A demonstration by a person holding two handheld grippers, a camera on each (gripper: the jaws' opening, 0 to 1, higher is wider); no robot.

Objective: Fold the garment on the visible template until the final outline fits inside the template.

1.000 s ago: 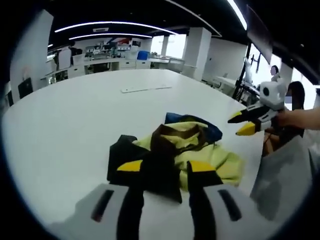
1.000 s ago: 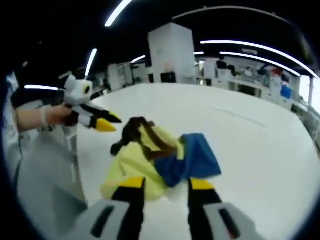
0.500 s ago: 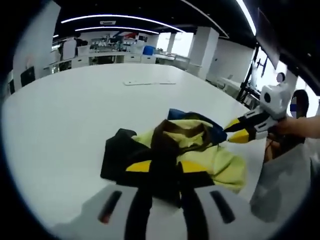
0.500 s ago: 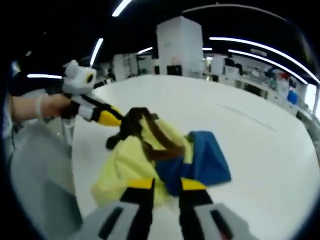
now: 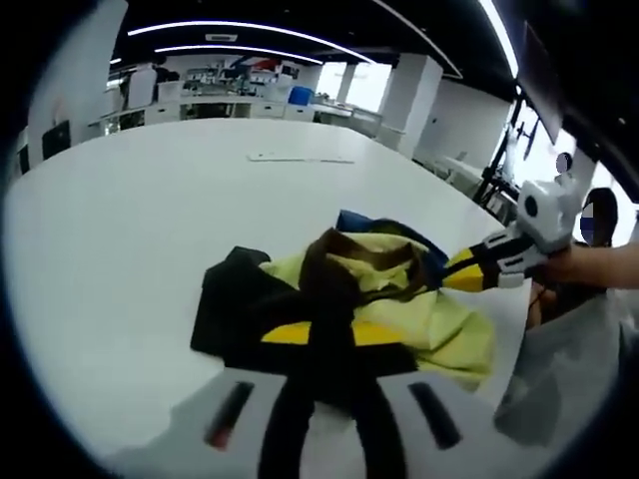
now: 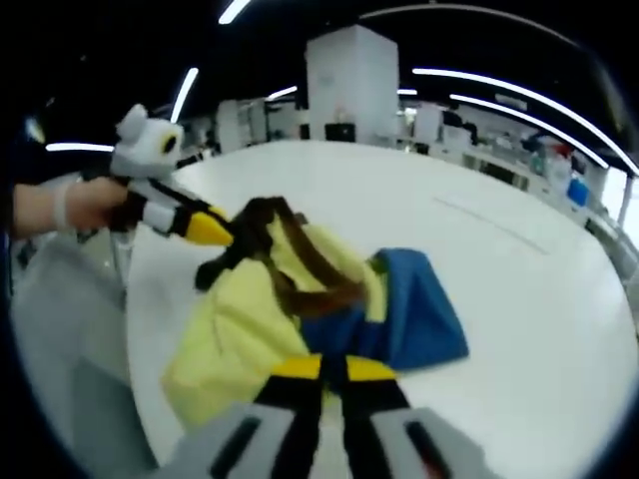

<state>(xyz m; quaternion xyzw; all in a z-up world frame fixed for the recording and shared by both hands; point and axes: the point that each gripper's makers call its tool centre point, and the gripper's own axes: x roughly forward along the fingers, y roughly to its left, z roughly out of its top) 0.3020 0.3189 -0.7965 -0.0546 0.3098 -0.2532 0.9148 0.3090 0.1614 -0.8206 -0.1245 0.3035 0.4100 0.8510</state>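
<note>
A crumpled garment in yellow, blue, brown and black lies bunched on the white table. In the left gripper view my left gripper is shut on the garment's black part at its near edge. My right gripper comes in from the right, held by a hand, with its yellow tips at the blue and yellow side. In the right gripper view the garment lies in front of my right gripper, whose jaws are shut on its blue and yellow edge. My left gripper meets the black and brown part from the left.
A thin flat white strip lies far across the table. The table's edge runs close to the garment, with a person's grey clothing beyond it. Desks and a white pillar stand in the room behind.
Both grippers moved in onto the garment and their jaws went from open to shut on it. The fabric has bunched up slightly between them.
</note>
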